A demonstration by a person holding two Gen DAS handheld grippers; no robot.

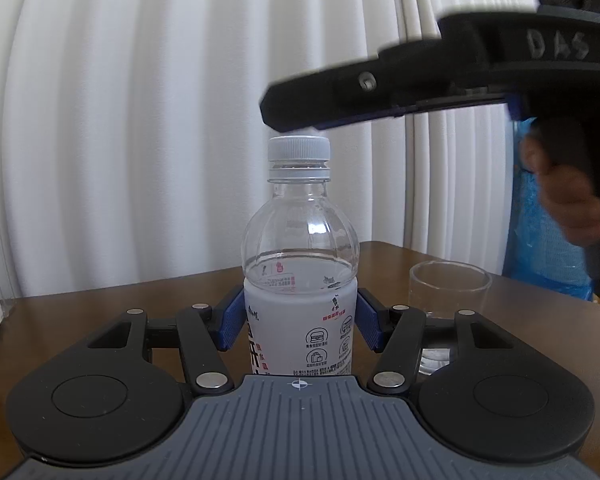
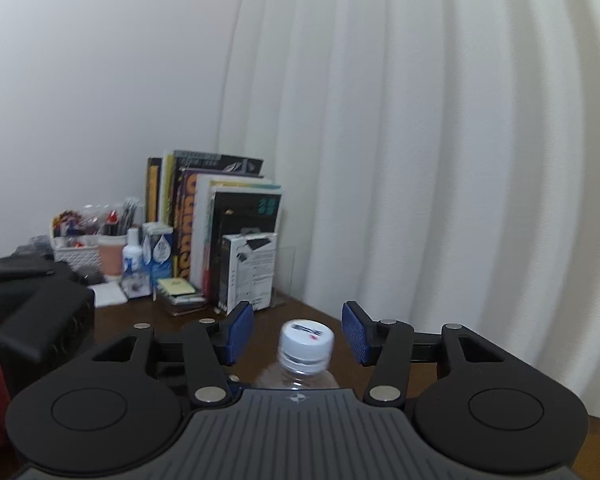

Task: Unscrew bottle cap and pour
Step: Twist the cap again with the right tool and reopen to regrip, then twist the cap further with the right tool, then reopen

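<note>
A clear plastic bottle [image 1: 300,264] with a white label and a white cap [image 1: 299,148] stands upright on the brown table [image 1: 100,312]. My left gripper [image 1: 299,322] is shut on the bottle's labelled body, blue pads against both sides. My right gripper [image 1: 300,112] hovers just above the cap, reaching in from the right. In the right wrist view the right gripper [image 2: 298,332] is open, its blue pads on either side of the cap [image 2: 306,340] with gaps, the cap slightly below. An empty clear glass [image 1: 448,292] stands to the right of the bottle.
White curtain behind the table. Books [image 2: 216,224], a white box [image 2: 250,268], small bottles and a basket of clutter [image 2: 80,240] stand at the table's far left corner. A black object [image 2: 44,328] lies left. Blue plastic [image 1: 540,240] is at right.
</note>
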